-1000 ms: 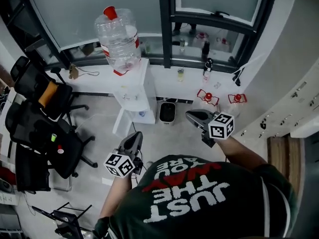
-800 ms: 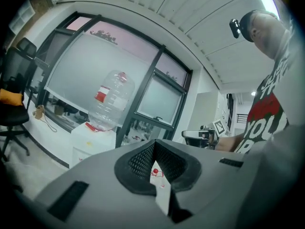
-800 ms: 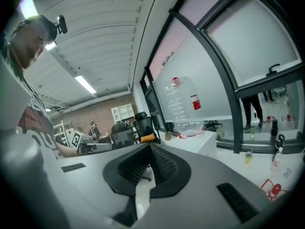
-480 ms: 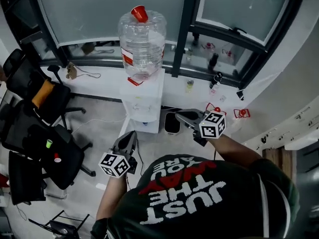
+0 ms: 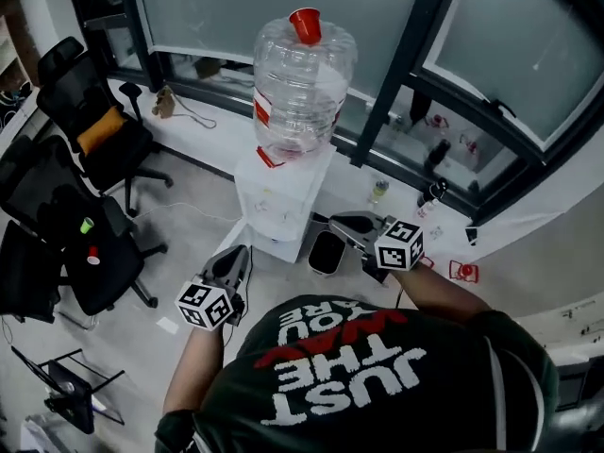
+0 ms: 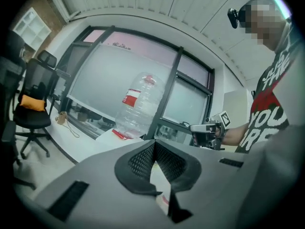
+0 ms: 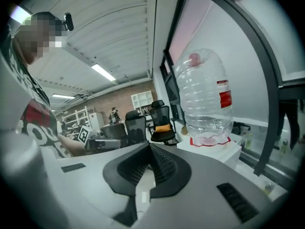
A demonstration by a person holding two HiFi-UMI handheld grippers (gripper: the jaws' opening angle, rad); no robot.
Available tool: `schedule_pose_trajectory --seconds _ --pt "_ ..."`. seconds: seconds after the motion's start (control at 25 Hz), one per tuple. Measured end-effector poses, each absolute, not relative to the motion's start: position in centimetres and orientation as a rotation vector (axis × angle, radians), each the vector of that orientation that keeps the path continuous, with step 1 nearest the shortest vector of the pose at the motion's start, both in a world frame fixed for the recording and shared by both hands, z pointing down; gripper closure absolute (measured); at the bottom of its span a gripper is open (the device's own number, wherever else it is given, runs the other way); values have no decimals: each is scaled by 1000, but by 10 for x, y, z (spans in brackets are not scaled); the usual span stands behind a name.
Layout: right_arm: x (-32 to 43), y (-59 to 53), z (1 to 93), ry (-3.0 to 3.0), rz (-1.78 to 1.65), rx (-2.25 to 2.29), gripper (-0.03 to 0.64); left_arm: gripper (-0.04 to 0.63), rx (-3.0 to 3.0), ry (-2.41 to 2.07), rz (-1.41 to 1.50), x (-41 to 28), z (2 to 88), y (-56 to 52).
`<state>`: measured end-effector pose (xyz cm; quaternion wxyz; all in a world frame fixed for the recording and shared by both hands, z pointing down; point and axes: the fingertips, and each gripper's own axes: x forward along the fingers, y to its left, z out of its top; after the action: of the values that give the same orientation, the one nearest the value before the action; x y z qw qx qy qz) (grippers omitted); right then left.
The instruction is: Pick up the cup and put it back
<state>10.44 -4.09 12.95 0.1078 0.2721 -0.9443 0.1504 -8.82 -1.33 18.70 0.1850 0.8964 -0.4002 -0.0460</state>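
Atop the upturned water bottle (image 5: 302,88), on the far side of both grippers, the red cup (image 5: 305,25) stands with its long axis vertical, its wider end seemingly uppermost. Nearer, the left gripper (image 5: 240,253) and right gripper (image 5: 335,223) hover either side of the white dispenser (image 5: 281,196), well apart from the cup. Each has its fingers pressed together on nothing, tips pointing far.

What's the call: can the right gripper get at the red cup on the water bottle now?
Probably yes. The red cup sits exposed atop the water bottle, with nothing between it and the right gripper. But the jaws are shut and must open first.
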Motion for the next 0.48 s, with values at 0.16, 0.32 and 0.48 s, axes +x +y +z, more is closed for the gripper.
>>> schedule_pose_trajectory --seconds 0.16,0.32,0.48 --pt "140 -67 156 -2767 366 555 584 594 2374 -1346 -216 -56 212 -28" --pt "163 -79 184 -2746 366 384 584 594 2164 -1449 -254 -29 252 -38" --pt "159 -96 224 -2720 380 306 584 594 2112 -1471 -179 -13 293 -54"
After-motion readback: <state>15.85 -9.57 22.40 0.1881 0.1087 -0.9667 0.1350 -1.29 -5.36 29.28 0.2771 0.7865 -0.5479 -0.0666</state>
